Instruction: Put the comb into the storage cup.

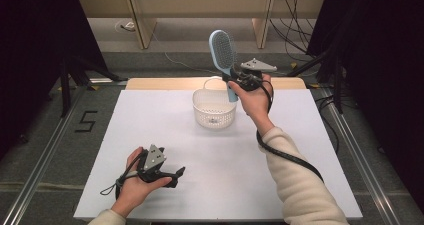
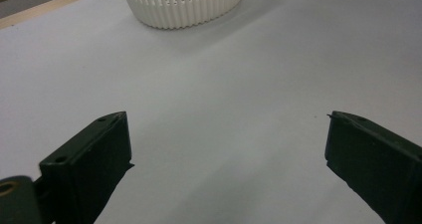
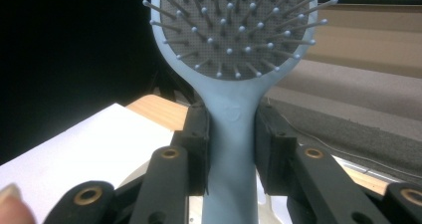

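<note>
A light blue hairbrush is held upright in the air above the white ribbed basket, bristle head up. My right gripper is shut on its handle, and in the right gripper view the black jaws clamp the blue hairbrush handle from both sides, bristles toward the camera. My left gripper rests low over the white table near the front left, open with nothing between its fingers. In the left gripper view the left gripper points toward the basket farther off.
The basket stands at the back middle of the table, and looks empty. A wooden strip runs along the table's far edge. Metal rails flank the table, and dark stands and cables sit on the floor behind.
</note>
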The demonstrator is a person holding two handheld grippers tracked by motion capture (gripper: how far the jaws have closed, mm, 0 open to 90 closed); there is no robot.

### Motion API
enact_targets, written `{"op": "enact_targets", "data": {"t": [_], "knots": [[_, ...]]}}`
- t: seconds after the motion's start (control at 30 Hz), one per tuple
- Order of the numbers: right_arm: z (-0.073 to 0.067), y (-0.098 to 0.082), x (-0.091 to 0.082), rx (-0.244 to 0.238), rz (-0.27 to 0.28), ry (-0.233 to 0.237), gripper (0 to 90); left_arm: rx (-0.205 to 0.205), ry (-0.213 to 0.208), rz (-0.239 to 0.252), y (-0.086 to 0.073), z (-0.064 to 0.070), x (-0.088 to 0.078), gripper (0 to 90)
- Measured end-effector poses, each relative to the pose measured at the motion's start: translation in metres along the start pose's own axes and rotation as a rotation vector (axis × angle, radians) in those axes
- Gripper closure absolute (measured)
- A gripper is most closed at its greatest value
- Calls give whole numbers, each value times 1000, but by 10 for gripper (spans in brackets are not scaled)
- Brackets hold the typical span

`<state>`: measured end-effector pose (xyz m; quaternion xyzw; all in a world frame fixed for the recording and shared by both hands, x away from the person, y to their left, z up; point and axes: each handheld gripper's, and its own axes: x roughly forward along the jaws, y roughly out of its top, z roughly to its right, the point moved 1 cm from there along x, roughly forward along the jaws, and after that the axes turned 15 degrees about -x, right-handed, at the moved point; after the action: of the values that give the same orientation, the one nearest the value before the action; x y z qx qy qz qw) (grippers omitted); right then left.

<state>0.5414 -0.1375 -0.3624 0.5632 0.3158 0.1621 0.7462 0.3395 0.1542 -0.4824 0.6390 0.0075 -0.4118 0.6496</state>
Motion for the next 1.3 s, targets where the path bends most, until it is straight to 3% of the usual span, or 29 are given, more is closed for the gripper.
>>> {"op": "enact_targets", "data": {"t": [1.3], "knots": [[-6, -1, 14, -4, 2, 8, 706, 3, 2, 3, 0, 0, 0, 38]]}}
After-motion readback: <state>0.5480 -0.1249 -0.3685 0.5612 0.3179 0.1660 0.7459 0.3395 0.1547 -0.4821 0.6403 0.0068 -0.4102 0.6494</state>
